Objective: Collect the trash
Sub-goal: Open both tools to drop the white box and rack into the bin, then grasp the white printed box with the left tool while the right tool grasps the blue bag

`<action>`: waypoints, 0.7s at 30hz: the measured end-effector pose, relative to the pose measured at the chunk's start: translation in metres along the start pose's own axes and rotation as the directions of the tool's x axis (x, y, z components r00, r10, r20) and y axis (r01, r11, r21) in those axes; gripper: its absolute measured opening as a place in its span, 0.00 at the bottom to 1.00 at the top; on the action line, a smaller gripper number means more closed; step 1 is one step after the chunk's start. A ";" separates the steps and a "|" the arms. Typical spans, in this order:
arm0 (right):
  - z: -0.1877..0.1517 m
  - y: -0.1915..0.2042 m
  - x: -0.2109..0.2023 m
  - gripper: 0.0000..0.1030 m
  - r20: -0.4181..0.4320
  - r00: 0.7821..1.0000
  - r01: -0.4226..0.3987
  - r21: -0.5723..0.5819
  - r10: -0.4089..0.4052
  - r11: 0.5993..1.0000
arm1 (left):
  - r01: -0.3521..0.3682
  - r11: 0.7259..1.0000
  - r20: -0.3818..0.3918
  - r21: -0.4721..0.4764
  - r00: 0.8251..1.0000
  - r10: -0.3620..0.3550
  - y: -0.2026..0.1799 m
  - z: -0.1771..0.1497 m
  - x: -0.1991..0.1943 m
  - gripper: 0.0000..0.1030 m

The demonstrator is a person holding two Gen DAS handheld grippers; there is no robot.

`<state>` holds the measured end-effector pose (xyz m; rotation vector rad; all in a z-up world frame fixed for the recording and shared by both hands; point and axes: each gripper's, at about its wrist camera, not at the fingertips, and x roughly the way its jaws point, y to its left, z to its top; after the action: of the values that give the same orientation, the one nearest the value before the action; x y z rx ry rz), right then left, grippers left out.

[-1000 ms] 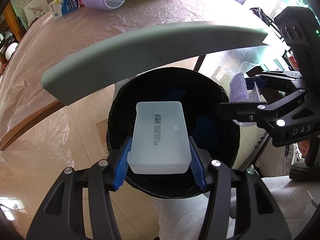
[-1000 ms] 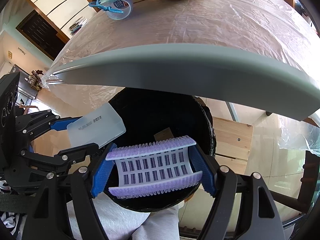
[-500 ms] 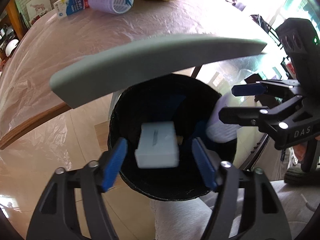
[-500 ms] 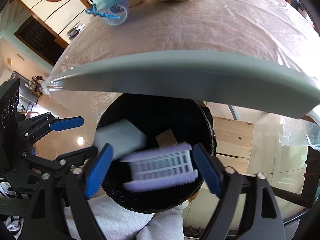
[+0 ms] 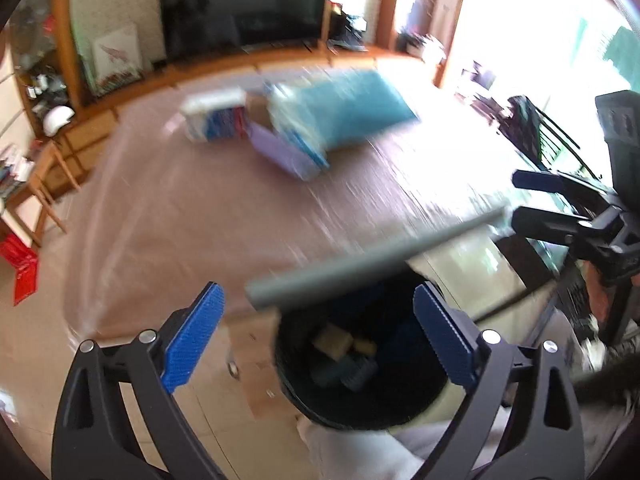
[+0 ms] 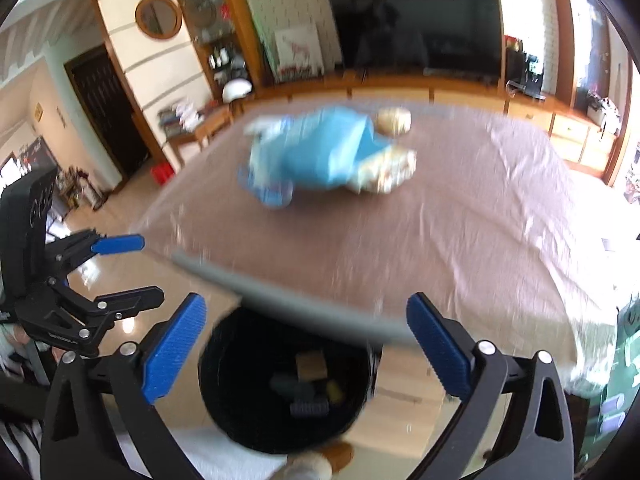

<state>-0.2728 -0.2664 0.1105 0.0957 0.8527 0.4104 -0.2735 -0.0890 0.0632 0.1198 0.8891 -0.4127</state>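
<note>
A black trash bin [image 5: 360, 404] stands on the floor below the table's near edge, with several dropped items inside; it also shows in the right wrist view [image 6: 288, 384]. My left gripper [image 5: 320, 336] is open and empty above the bin. My right gripper [image 6: 306, 346] is open and empty above it too. On the table [image 5: 200, 216] far side lie a purple hair roller [image 5: 280, 152], a white and blue box [image 5: 214, 120] and a blue plastic bag [image 5: 352, 108]. The bag [image 6: 320, 152] shows blurred in the right wrist view.
The table [image 6: 440, 216] is covered with pink plastic film and has a grey rim [image 5: 372, 260]. A crumpled beige wrapper [image 6: 392, 168] lies by the bag. Wooden cabinets and a dark TV [image 5: 244, 4] stand behind. A dark chair [image 5: 536, 132] is at the right.
Both grippers let go of the white plastic box and the purple roller, which fell into the bin. Both have since tilted up and now face the table top.
</note>
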 end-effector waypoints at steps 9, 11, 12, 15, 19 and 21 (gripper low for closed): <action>0.057 -0.033 0.063 0.96 -0.007 0.988 -0.142 0.325 0.153 0.935 | -0.110 0.993 0.051 -0.048 0.992 0.113 0.049 0.073 0.031 0.94; 0.060 -0.041 0.078 0.96 -0.002 0.977 -0.195 0.416 0.215 0.888 | -0.114 0.992 0.051 -0.050 0.992 0.117 0.061 0.090 0.043 0.94; 0.062 -0.046 0.087 0.96 -0.001 0.972 -0.208 0.466 0.235 0.860 | -0.116 0.992 0.051 -0.050 0.992 0.119 0.064 0.093 0.045 0.94; 0.061 -0.049 0.105 0.96 0.011 0.963 -0.229 0.555 0.267 0.800 | -0.111 0.992 0.046 -0.055 0.992 0.114 0.080 0.113 0.062 0.94; 0.064 -0.058 0.127 0.96 0.059 0.949 -0.269 0.664 0.309 0.698 | -0.095 0.994 0.027 -0.048 0.995 0.097 0.093 0.134 0.081 0.94; 0.067 -0.062 0.137 0.96 0.080 0.944 -0.282 0.698 0.320 0.659 | -0.091 0.995 0.016 -0.040 0.996 0.092 0.097 0.138 0.091 0.94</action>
<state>-0.1237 -0.2643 0.0420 0.9652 1.0124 0.3769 -0.0837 -0.0650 0.0735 0.1206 0.8701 -0.3102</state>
